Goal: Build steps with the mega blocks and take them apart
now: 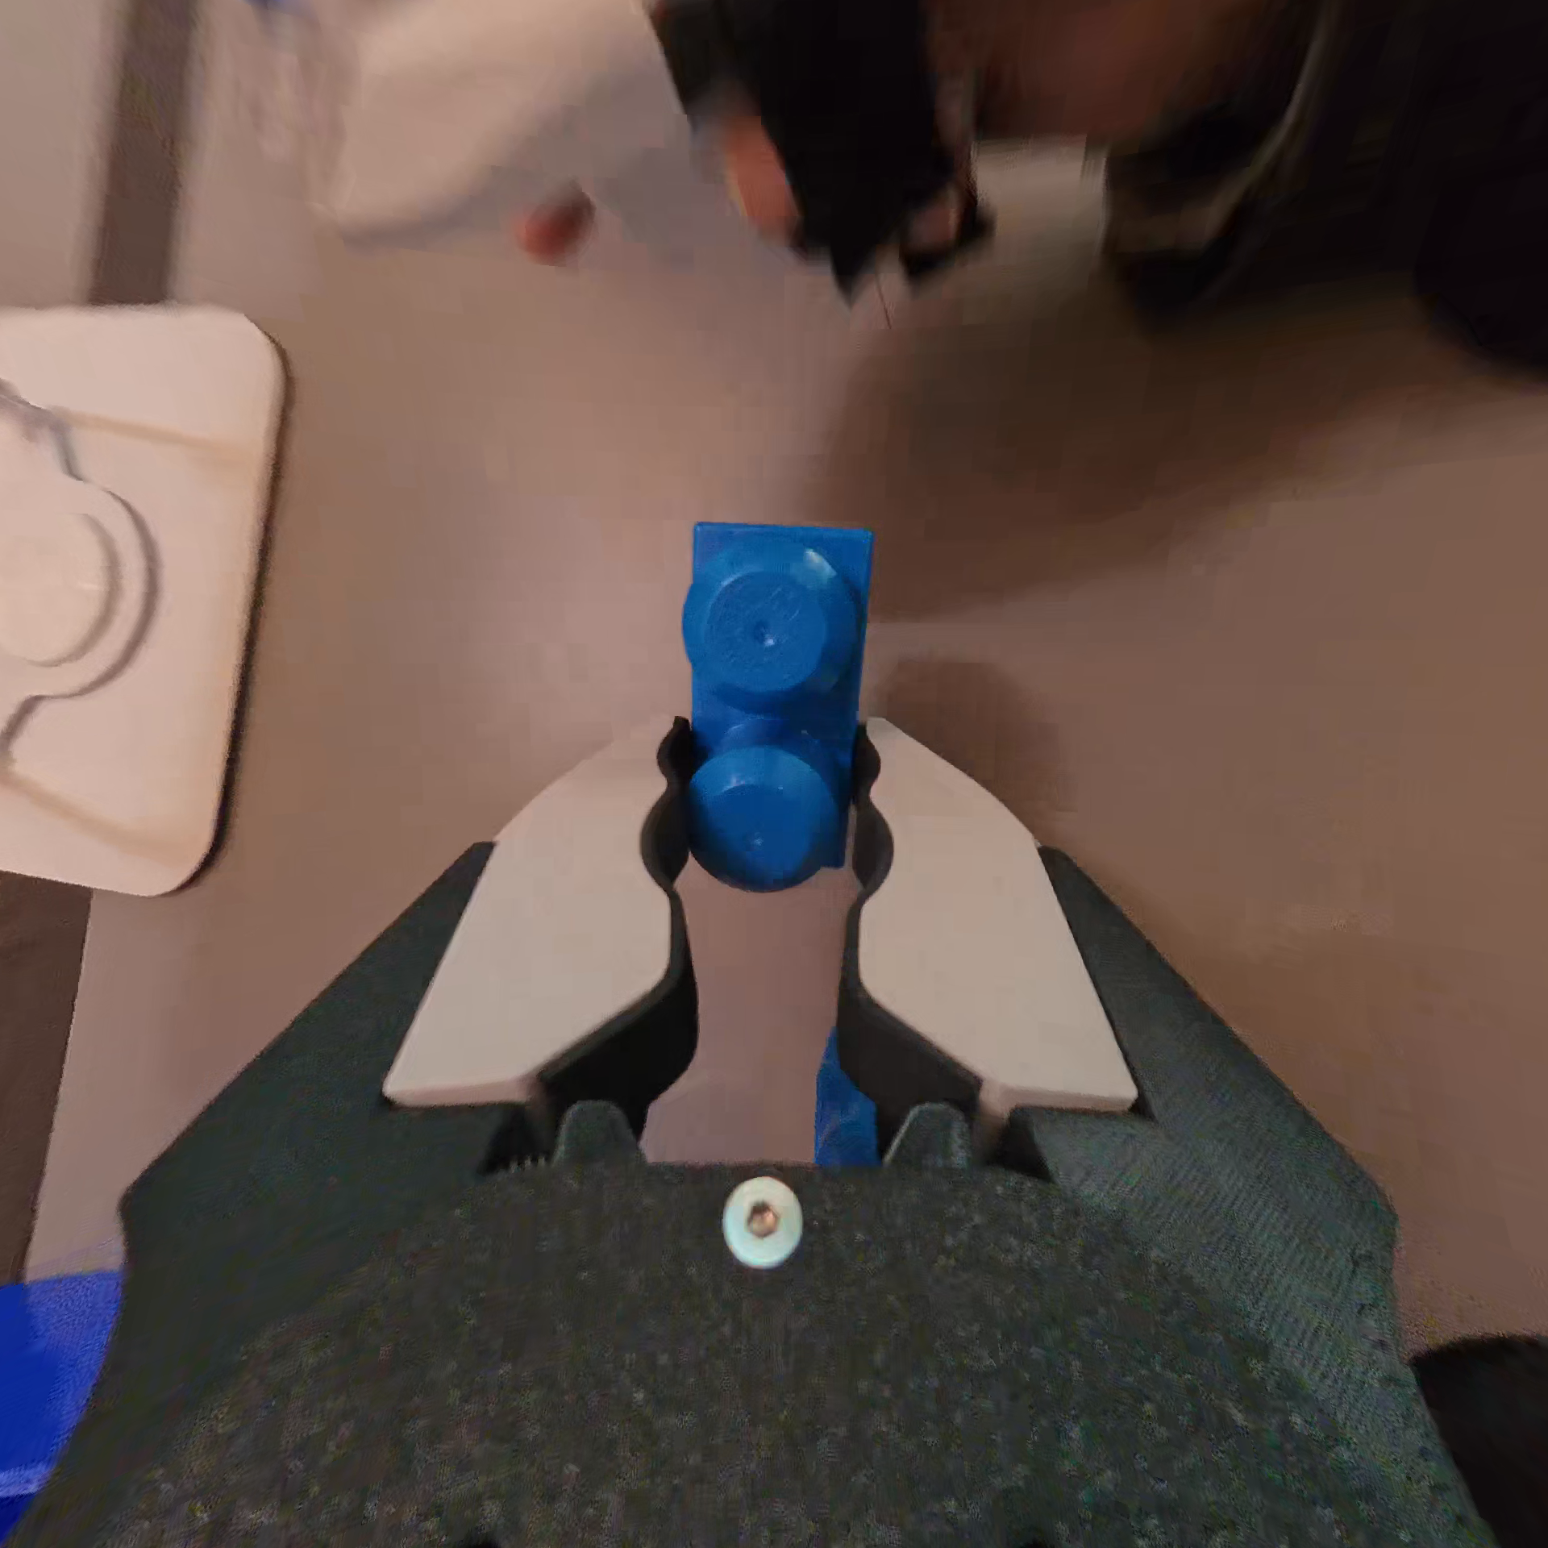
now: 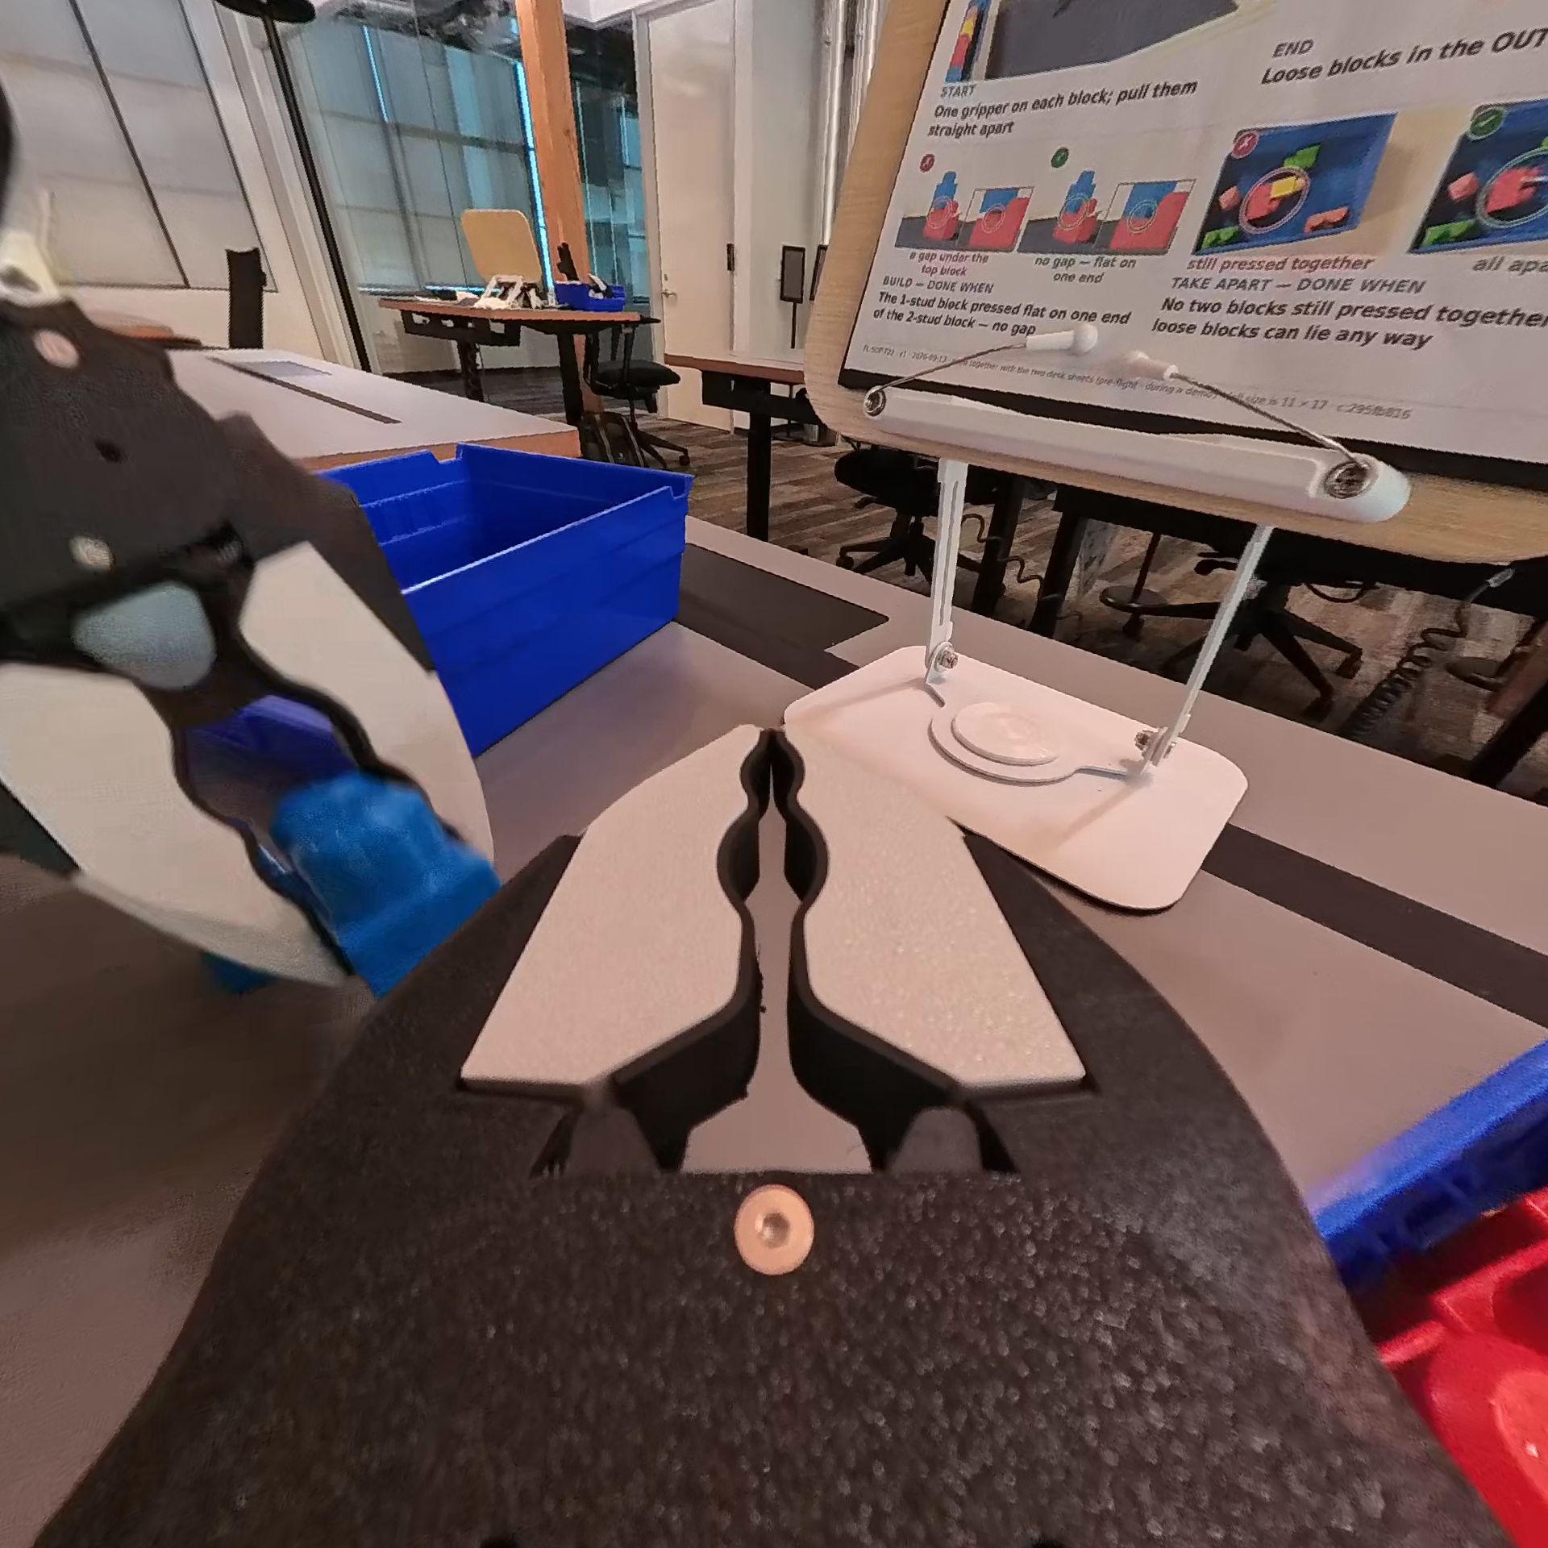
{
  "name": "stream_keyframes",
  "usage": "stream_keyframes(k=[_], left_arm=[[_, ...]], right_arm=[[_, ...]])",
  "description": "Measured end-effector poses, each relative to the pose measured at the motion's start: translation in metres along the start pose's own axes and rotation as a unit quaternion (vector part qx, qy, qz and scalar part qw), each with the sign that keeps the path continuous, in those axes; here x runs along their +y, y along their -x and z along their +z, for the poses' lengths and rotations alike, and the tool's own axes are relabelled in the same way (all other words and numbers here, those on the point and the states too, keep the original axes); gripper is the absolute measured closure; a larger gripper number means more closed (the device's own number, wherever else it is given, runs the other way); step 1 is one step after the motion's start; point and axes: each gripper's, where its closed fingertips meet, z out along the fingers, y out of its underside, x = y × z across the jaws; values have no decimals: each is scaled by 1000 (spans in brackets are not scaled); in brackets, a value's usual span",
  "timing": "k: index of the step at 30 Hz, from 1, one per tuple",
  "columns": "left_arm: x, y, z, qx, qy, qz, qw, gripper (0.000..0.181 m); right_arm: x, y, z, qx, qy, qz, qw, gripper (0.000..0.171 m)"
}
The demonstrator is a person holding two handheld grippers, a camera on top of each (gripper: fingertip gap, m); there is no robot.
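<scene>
The left gripper (image 1: pixel 766 754) pinches a blue plastic two-stud block (image 1: pixel 775 670) between its fingertips, which press on the two long sides at the near stud. The long axis of the block runs straight forward along the fingers, away from the gripper, and both studs face up toward the camera. So the far stud sticks out free past the fingertips, and this free end is where a second block could be pressed on, I judge. The block is held up above the grey table (image 1: pixel 503 503), not resting on it.

The right gripper (image 2: pixel 769 741) has its two fingers pressed together with nothing between them. In the right wrist view the held block is at the left and near, just beside the right gripper, so the right gripper is the free one and also close to it.

Counted: one blue two-stud block in the grip; a second blue piece (image 1: pixel 842 1106) shows low between the left fingers, but what it is I cannot tell. One red block (image 2: pixel 1483 1357) lies in a blue bin (image 2: pixel 1424 1173) at the near right, only partly in view. One more blue plastic bin (image 2: pixel 544 578) stands far left on the table. One white stand (image 2: pixel 1030 796) with an instruction sheet (image 2: pixel 1215 209) is far right.
</scene>
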Motion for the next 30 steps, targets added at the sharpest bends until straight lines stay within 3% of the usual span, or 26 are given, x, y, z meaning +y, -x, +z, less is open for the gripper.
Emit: stream_keyframes(k=[4, 8, 11, 14, 21, 26, 30], left_arm=[[-48, 19, -55, -20, -232, -79, 969, 145], [-64, 30, -112, -2, -431, -146, 891, 145], [-56, 31, -130, 29, -513, -172, 840, 145], [-47, 29, -123, 58, -528, -188, 826, 145], [-50, 10, -95, 78, -489, -176, 851, 145], [-58, -9, -71, 87, -444, -145, 880, 145], [-63, -20, -62, 96, -428, -129, 889, 145]], right_arm=[[-3, 1, -1, -6, -11, 9, 1000, 171], [-11, 12, -4, -43, -37, 18, 998, 171], [-23, 30, -9, -108, -71, 46, 991, 168], [-33, 51, -15, -192, -95, 91, 973, 160], [-54, 93, -28, -311, -110, 132, 935, 119], [-45, 115, -23, -331, -89, 124, 931, 117], [-42, 117, -24, -338, -95, 128, 928, 132]])
